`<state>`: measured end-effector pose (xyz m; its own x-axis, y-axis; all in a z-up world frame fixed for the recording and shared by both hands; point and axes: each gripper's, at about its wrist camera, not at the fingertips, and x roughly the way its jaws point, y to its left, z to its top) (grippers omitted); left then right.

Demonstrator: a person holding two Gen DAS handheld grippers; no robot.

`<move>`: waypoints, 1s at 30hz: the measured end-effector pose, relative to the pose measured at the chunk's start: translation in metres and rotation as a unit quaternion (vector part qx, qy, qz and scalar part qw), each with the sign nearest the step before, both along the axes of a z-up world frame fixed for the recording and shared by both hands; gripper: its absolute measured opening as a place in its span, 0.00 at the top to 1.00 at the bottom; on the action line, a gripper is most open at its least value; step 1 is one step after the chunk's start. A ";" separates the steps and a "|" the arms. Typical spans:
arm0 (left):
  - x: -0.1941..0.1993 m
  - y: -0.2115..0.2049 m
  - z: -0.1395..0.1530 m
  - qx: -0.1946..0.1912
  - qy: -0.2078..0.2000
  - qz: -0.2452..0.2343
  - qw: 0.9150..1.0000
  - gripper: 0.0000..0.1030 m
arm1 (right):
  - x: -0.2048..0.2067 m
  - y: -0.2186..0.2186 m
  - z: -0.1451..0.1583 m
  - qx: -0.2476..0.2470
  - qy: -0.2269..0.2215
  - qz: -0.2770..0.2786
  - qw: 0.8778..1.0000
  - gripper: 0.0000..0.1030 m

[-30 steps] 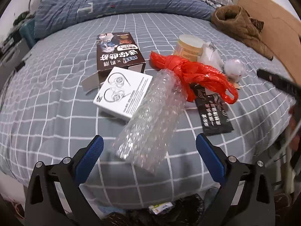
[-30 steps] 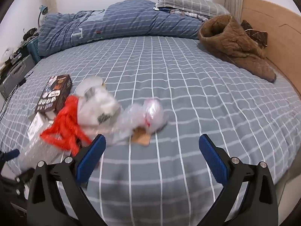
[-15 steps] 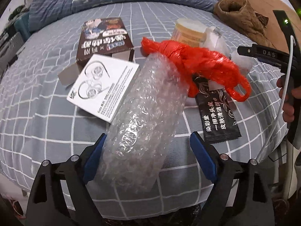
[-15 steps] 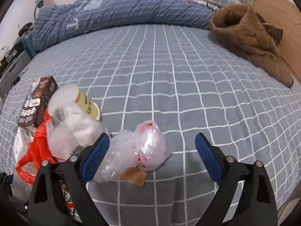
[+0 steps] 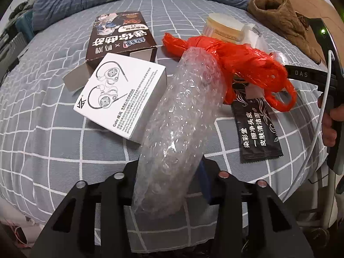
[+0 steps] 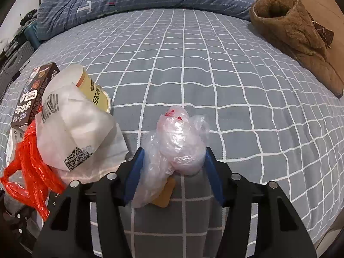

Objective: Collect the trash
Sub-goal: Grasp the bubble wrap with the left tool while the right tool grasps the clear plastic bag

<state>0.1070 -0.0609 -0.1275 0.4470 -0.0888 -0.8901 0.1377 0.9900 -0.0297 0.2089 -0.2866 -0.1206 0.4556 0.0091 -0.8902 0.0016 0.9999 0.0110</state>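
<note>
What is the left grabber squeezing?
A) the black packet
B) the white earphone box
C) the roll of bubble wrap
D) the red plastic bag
C: the left gripper has just been closing its blue jaws on the near end of the bubble wrap, while the red bag, white box and black packet lie untouched on the bed.

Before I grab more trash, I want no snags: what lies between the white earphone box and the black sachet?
In the left wrist view, the bubble wrap roll lies between the white earphone box and the black sachet.
</note>
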 end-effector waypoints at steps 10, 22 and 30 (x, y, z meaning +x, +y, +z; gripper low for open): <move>-0.007 0.007 0.014 -0.023 -0.017 0.020 0.999 0.65 | -0.019 -0.006 0.014 -0.009 -0.023 -0.027 0.999 0.49; -0.029 0.023 0.035 -0.033 -0.030 0.019 0.999 0.67 | -0.041 -0.003 0.038 -0.019 -0.046 -0.032 0.998 0.49; -0.048 0.024 0.057 -0.024 -0.062 0.016 0.998 0.67 | -0.067 0.004 0.058 -0.024 -0.070 -0.040 0.996 0.49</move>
<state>0.0590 -0.0368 -0.0708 0.5573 -0.1131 -0.8226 0.1109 0.9919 -0.0613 0.1416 -0.2825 -0.0626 0.5733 -0.0732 -0.8161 0.0836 0.9960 -0.0306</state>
